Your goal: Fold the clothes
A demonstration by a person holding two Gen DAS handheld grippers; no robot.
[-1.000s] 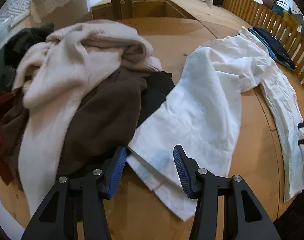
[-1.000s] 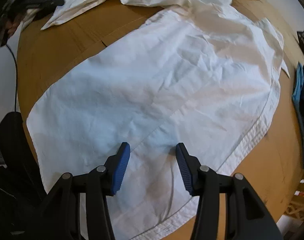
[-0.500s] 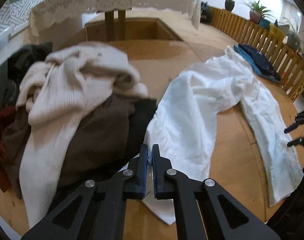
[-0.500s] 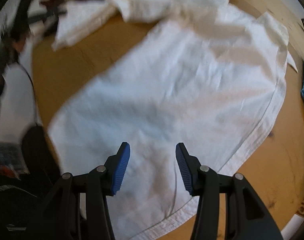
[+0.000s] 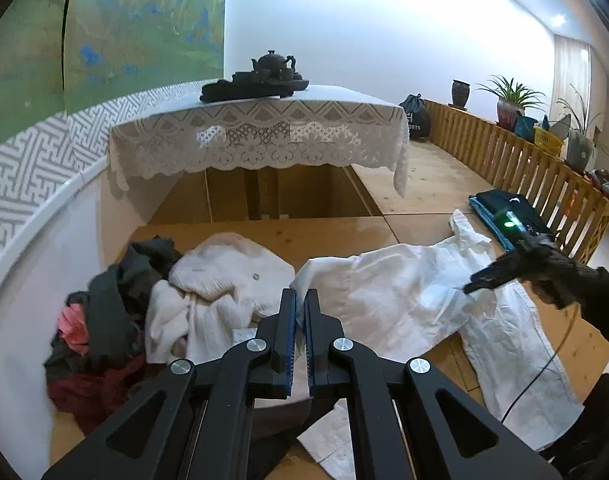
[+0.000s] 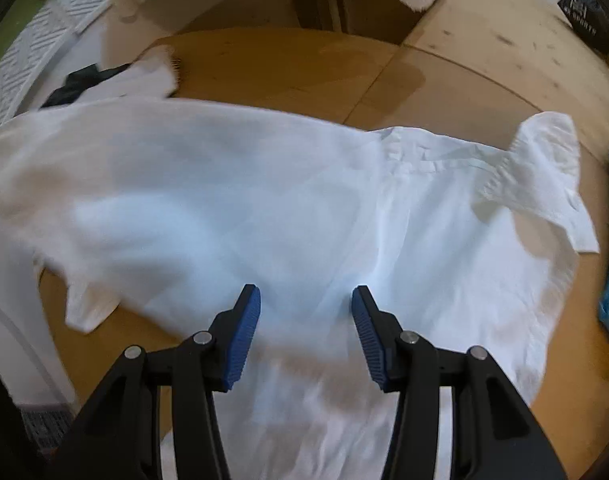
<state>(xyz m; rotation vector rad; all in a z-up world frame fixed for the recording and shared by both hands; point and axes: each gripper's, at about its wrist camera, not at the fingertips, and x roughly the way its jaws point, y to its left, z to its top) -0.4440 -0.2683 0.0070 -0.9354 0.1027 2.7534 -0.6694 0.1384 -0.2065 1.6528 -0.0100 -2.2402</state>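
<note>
- one white shirt lying spread on the worktop
- one cream sweater sitting in the pile
- two grippers showing: left gripper, right gripper
- three potted plants standing along the fence

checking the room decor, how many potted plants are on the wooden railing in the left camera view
3. One plant sits beside the dark vase, a second stands farther right past the yellow basket, and a third is cut off at the frame edge. More may be hidden.
</note>
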